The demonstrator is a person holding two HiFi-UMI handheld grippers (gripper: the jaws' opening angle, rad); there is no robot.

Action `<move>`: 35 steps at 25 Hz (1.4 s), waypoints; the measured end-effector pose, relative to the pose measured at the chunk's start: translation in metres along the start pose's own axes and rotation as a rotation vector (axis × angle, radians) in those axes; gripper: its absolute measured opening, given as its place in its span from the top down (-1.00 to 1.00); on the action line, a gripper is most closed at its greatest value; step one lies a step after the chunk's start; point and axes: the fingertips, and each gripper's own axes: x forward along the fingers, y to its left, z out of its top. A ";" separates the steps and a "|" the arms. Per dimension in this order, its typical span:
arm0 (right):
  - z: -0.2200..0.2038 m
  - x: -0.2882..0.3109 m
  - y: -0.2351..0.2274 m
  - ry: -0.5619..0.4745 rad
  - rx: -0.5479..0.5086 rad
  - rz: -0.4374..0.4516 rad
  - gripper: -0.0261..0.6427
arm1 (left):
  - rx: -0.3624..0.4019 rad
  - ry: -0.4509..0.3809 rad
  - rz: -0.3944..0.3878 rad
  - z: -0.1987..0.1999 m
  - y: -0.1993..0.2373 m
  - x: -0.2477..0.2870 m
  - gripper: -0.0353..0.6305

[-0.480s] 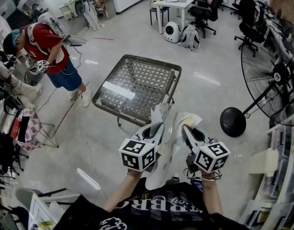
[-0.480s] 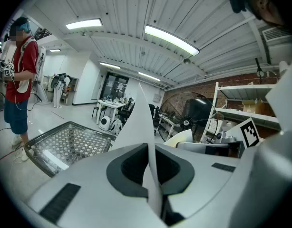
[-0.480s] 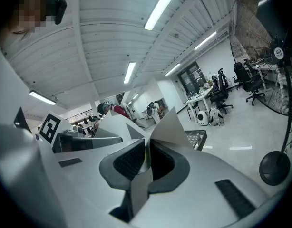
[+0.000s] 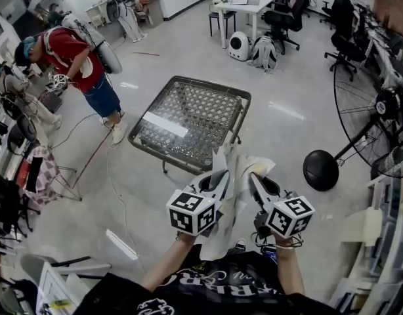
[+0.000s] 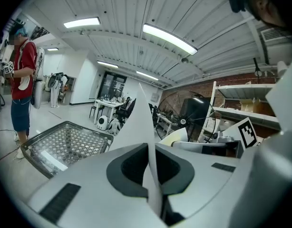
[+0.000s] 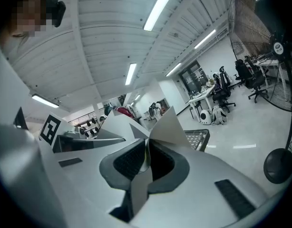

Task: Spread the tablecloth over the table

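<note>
Grey floor lies all around this big room, and the metal mesh table stands bare in front of me. My left gripper is pinched tight on one part of the white tablecloth. My right gripper is pinched tight on another part just beside it. Each gripper view shows the thin cloth squeezed between two dark pads. The cloth is bunched up between the two grippers. Some of it sticks up past the jaws, and the rest hangs down in front of my body. None of it is on the table yet.

To do this step well, I think I need to pull my two grippers far apart so the cloth opens out flat. Then I lift it up and forward, so the far edge floats over the table and lands on the other side. I must not let go too soon, or the cloth drops on the floor. I should go gently, because thin cloth can slip out of the pads.

Both of my arms are bent and close to my belly. The grippers sit side by side, near each other, and point forward toward the table.
</note>
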 end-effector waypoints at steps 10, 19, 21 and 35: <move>0.040 -0.021 -0.031 -0.075 0.022 0.016 0.83 | -0.019 -0.034 -0.103 0.039 -0.007 0.033 0.83; 0.095 -0.035 -0.061 -0.160 -0.007 0.040 0.83 | 0.043 -0.034 -0.162 0.079 -0.023 0.079 0.83; 0.104 -0.034 -0.066 -0.186 0.004 0.042 0.83 | 0.051 -0.043 -0.186 0.089 -0.028 0.087 0.83; 0.195 0.017 -0.093 -0.328 -0.042 -0.044 0.84 | 0.114 -0.112 -0.321 0.182 0.023 0.136 0.83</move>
